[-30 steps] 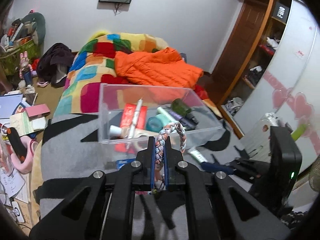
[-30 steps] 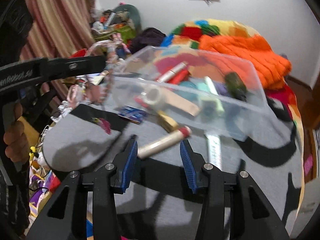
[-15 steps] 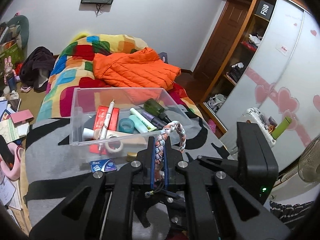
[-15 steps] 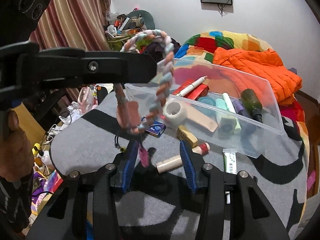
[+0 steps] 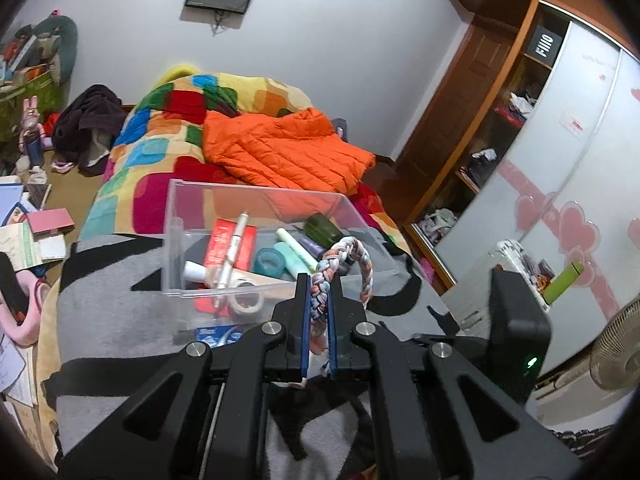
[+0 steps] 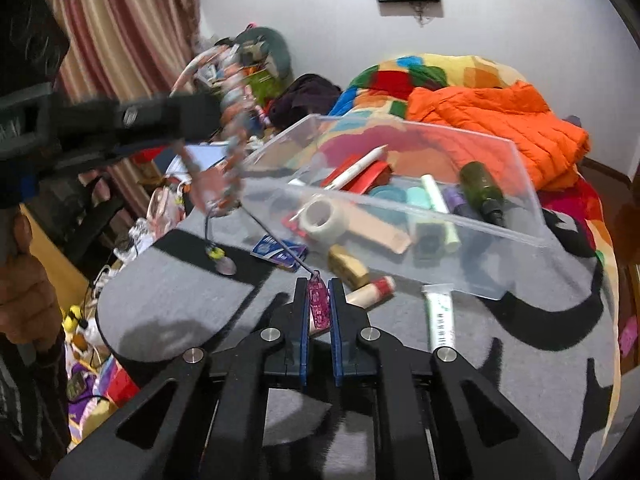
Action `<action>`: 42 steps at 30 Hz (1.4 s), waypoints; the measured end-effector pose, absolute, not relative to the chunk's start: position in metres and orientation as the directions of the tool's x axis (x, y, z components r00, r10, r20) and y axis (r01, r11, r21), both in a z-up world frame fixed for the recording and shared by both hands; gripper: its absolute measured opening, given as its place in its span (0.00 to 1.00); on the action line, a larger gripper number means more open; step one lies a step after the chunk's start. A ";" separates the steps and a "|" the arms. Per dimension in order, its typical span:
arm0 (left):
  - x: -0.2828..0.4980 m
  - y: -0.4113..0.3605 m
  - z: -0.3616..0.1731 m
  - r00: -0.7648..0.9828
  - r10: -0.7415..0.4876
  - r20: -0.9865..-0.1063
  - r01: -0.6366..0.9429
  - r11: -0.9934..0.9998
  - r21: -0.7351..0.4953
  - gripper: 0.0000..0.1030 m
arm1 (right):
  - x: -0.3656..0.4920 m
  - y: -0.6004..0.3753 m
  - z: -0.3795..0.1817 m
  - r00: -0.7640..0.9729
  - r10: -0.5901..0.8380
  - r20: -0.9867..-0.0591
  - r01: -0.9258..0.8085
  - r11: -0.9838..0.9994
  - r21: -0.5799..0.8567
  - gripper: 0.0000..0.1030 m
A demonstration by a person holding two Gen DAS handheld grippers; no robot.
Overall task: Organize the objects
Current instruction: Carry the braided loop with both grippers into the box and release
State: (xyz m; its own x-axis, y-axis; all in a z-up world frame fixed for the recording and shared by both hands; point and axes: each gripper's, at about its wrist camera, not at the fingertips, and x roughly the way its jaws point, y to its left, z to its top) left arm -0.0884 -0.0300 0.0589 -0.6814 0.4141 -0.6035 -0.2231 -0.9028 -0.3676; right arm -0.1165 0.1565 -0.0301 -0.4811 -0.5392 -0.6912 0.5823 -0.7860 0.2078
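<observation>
Left wrist view shows the left hand-held gripper (image 5: 319,300) pinching a braided bracelet (image 5: 344,266) near the clear box (image 5: 248,248) — the right hand-held gripper (image 6: 319,300) clamps its pink charm (image 6: 319,303).

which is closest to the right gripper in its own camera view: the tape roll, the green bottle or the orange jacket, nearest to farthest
From the right gripper:
1. tape roll, in the clear box, just ahead.
2. green bottle, at the box's right end.
3. orange jacket, on the bed behind the box.

"FIIIO" on black box (image 5: 546,47), wardrobe shelf.
</observation>
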 end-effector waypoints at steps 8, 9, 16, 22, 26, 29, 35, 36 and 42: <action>-0.087 -0.046 0.059 -0.711 0.374 -0.596 -0.176 -0.915 -0.364 0.06 | -0.133 0.180 -0.019 -0.537 -0.499 -0.680 0.493 -0.840 0.227 0.08; -0.087 -0.046 0.059 -0.711 0.369 -0.598 -0.173 -0.917 -0.360 0.06 | -0.135 0.182 -0.017 -0.540 -0.500 -0.677 0.492 -0.840 0.227 0.08; -0.096 -0.043 0.053 -0.712 0.328 -0.621 -0.157 -0.936 -0.314 0.06 | -0.144 0.188 0.008 -0.595 -0.484 -0.642 0.496 -0.849 0.180 0.08; -0.113 -0.044 0.051 -0.718 0.294 -0.631 -0.128 -0.947 -0.295 0.06 | -0.160 0.194 0.037 -0.637 -0.492 -0.594 0.491 -0.852 0.179 0.08; -0.128 -0.046 0.052 -0.729 0.264 -0.631 -0.104 -0.954 -0.280 0.06 | -0.171 0.191 0.050 -0.661 -0.495 -0.564 0.491 -0.854 0.174 0.08; -0.141 -0.048 0.050 -0.734 0.236 -0.636 -0.083 -0.962 -0.261 0.06 | -0.183 0.185 0.050 -0.664 -0.484 -0.570 0.487 -0.858 0.162 0.08; -0.166 -0.049 0.036 -0.726 0.187 -0.662 -0.048 -0.974 -0.223 0.06 | -0.209 0.176 0.027 -0.636 -0.434 -0.638 0.456 -0.878 0.144 0.08; -0.169 -0.049 0.031 -0.719 0.185 -0.670 -0.043 -0.974 -0.222 0.06 | -0.212 0.177 0.022 -0.627 -0.431 -0.649 0.452 -0.880 0.148 0.08; -0.182 -0.048 0.005 -0.672 0.186 -0.717 -0.035 -0.975 -0.220 0.06 | -0.225 0.177 -0.005 -0.574 -0.404 -0.712 0.433 -0.888 0.155 0.08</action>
